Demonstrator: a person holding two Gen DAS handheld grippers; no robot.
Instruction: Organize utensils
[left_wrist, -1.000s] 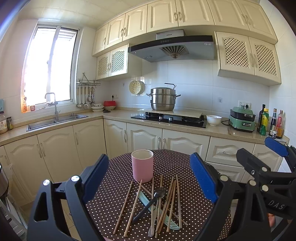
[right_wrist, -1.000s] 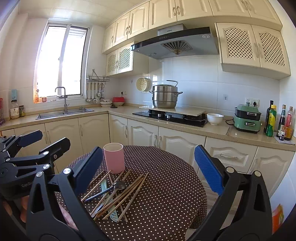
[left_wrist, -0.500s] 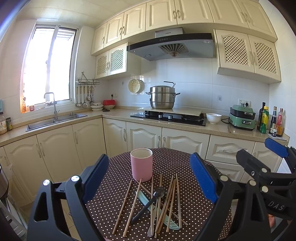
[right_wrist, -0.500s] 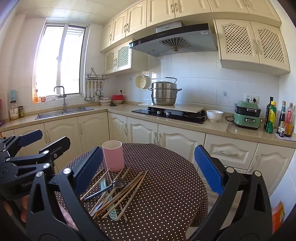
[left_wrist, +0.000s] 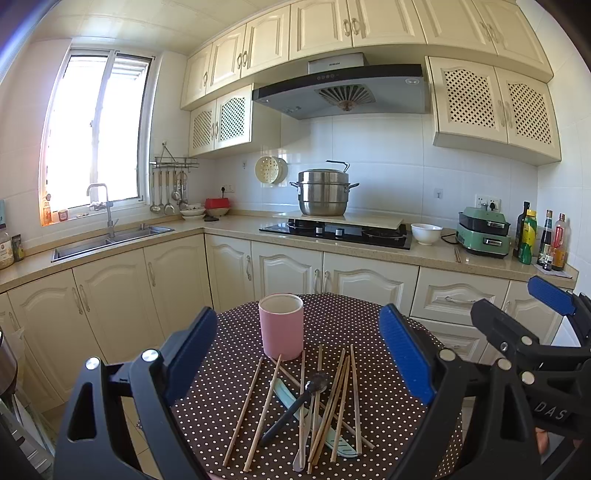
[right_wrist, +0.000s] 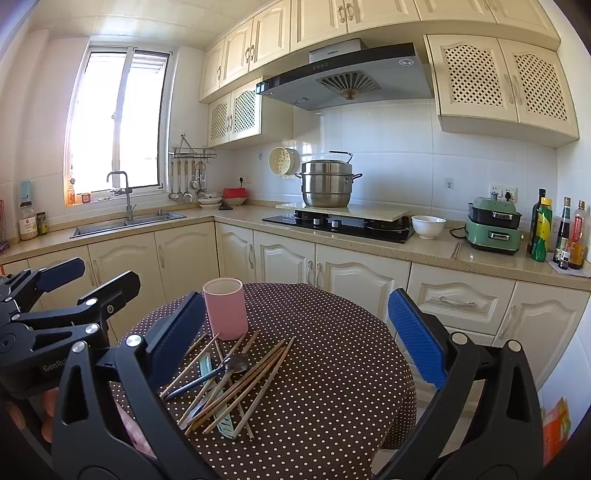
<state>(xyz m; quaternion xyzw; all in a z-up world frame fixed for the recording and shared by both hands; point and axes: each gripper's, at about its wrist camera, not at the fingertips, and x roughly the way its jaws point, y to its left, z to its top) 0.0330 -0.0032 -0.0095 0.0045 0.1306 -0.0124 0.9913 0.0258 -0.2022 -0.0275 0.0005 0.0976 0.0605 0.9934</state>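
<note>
A pink cup (left_wrist: 281, 326) stands upright on the round dotted table (left_wrist: 373, 325); it also shows in the right wrist view (right_wrist: 225, 308). In front of it lies a loose pile of wooden chopsticks (left_wrist: 334, 402), a dark-handled spoon (left_wrist: 295, 406) and a light green knife (left_wrist: 314, 421). The same pile shows in the right wrist view: chopsticks (right_wrist: 251, 380), spoon (right_wrist: 210, 374), knife (right_wrist: 218, 402). My left gripper (left_wrist: 297, 354) is open and empty, held above the pile. My right gripper (right_wrist: 295, 334) is open and empty, to the right of the pile.
Behind the table runs an L-shaped counter (left_wrist: 236, 225) with a sink (left_wrist: 107, 240), a stove with a steel pot (left_wrist: 323, 192), a white bowl (left_wrist: 426, 233), a green appliance (left_wrist: 484, 236) and bottles (left_wrist: 543, 240). Cabinets stand close behind the table.
Both views have tilted up slightly, so the cup and the pile sit a little lower in frame. Both grippers stay open. Nothing on the table has moved.
</note>
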